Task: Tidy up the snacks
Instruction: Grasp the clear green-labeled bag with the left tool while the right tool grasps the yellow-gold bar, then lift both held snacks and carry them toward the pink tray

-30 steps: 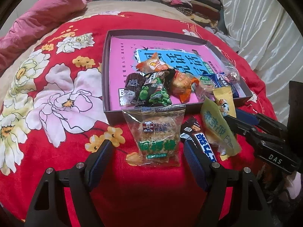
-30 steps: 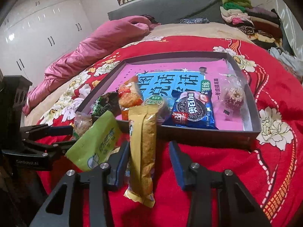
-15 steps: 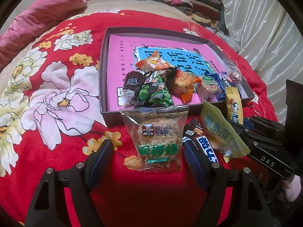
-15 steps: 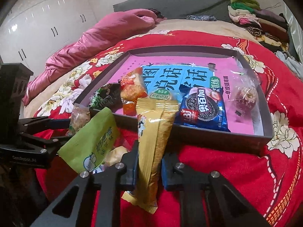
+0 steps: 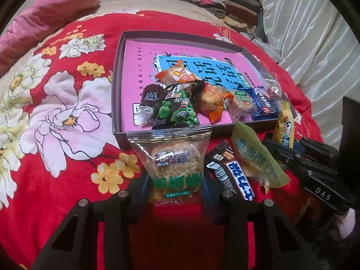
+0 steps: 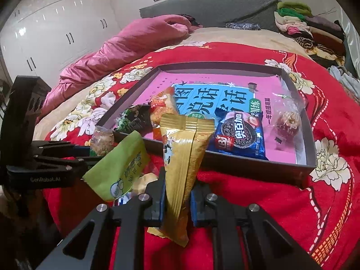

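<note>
Left wrist view: at 6 o'clock the left gripper [image 5: 175,184] is seen with jaws closing onto the clear cake packet [image 5: 173,159], pads at its sides. The right gripper [image 6: 176,200] is clamped on the yellow packet [image 6: 184,157]. At 12 o'clock the box [image 5: 117,103], partly filled, awaits; lifting both over its near wall is judged next.

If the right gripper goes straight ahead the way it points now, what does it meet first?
Probably the near wall of the box: the right gripper, shut on the yellow packet, points at it across the red blanket. Depth is unclear.
</note>
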`<state>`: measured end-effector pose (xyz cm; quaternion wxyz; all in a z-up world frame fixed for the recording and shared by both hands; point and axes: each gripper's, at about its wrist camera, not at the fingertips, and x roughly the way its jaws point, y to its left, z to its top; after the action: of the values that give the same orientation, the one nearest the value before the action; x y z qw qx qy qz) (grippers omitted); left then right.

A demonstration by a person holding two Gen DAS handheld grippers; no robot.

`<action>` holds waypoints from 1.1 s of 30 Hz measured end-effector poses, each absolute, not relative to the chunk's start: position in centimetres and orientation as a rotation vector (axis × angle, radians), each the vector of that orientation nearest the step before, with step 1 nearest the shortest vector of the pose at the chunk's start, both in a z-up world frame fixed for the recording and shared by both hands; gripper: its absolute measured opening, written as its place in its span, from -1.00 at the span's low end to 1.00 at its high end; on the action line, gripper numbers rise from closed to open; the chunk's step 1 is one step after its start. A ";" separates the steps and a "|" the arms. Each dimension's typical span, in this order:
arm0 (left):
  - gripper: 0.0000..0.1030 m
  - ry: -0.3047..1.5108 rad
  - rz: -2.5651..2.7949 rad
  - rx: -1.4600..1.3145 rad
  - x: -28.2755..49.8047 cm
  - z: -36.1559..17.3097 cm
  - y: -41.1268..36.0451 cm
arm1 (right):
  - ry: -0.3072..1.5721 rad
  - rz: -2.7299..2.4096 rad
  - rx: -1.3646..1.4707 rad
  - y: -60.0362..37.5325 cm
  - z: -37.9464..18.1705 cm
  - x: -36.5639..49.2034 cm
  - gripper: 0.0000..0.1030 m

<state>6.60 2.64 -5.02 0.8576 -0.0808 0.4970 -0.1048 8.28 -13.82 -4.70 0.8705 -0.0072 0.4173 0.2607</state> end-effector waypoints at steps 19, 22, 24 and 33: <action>-0.23 0.970 -0.255 -0.183 5.4 -0.9 1.8 | 0.779 0.512 0.065 -16.5 -2.2 8.2 -0.67; -0.23 0.959 -0.253 -0.178 5.6 -0.4 1.6 | 0.764 0.512 0.076 -16.8 -1.8 8.2 -0.67; -0.23 0.952 -0.251 -0.179 5.6 -0.2 1.6 | 0.751 0.508 0.076 -17.0 -1.5 8.2 -0.67; -0.23 0.916 -0.234 -0.178 6.4 1.1 1.2 | 0.704 0.511 0.095 -17.8 -0.7 8.5 -0.68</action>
<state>6.40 1.18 1.08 0.8864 -0.0855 0.4407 -0.1127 8.47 -17.79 -0.73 0.9059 0.0460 0.3407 0.2475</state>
